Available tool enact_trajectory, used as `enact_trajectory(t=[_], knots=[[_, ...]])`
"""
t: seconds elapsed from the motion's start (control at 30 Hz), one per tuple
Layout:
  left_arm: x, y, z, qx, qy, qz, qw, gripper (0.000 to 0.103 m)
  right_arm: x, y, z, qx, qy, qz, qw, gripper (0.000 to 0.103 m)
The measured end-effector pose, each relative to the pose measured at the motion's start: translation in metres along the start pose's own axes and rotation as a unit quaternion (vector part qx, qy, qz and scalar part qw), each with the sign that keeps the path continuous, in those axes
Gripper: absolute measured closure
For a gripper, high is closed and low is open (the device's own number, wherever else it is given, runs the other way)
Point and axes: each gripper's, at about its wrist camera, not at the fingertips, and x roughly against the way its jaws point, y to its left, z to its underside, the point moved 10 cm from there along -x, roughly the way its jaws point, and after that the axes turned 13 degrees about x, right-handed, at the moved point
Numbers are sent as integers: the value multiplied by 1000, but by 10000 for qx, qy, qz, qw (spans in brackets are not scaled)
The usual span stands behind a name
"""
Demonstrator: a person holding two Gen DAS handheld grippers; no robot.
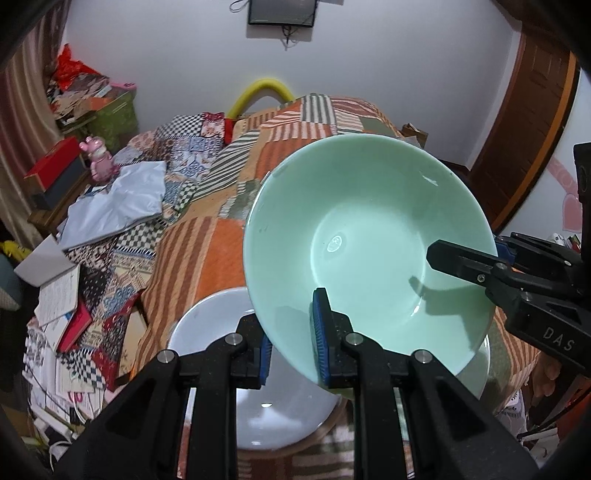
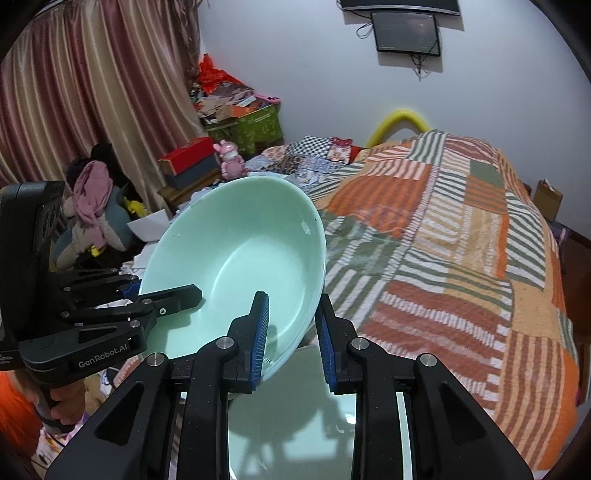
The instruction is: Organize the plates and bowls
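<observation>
Room's pretty cluttered tbh. There's a bed with a patchwork blanket (image 2: 443, 236) in orange, green and cream stripes, and a yellow foam tube (image 2: 400, 122) arching up behind it against the white wall. A dark screen (image 2: 406, 33) hangs on that wall with cables dangling under it. Striped pink and beige curtains (image 2: 92, 92) on the left. Near them: a pink toy figure (image 2: 231, 157), a red box (image 2: 188, 157) on a darker box, and a green carton (image 2: 255, 129) piled with papers. Loose books (image 1: 62, 295) lie beside the bed, with a wooden door (image 1: 528, 122) over on the right.
</observation>
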Motion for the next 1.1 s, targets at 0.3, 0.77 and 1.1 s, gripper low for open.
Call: enact_trajectory(t=[0.3,0.77,1.1], knots=[[1,36,21,238,97,-126,9996,84,-18,28,7,-25,43,-259,9997,80],[-19,77,58,555,399,-252,9973,84,-62,59,36,-138,548,-698,9960,80],[-21,83,63,461,284,-329,9980,83,-73,66,43,-121,669,-711,9951,80]])
